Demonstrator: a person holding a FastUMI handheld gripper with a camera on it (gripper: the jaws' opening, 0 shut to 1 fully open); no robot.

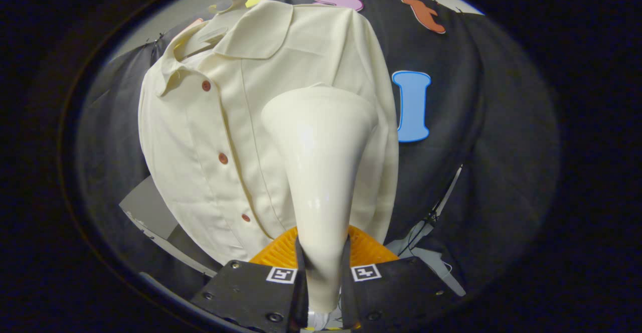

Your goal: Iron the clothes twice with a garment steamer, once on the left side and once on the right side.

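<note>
Steamer (321, 172): pinched by its handle in hand-held gripper (323, 273), head at 12 o'clock against shirt (220, 122), right of buttons. Risk: smooth handle slipping, nozzle dragging cloth into creases.

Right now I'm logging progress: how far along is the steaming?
Done: the hand-held gripper is shut on the steamer. In hand: its head is held up at the cream shirt, on the side beyond the buttons. Left: which passes are finished cannot be told from this view.
</note>
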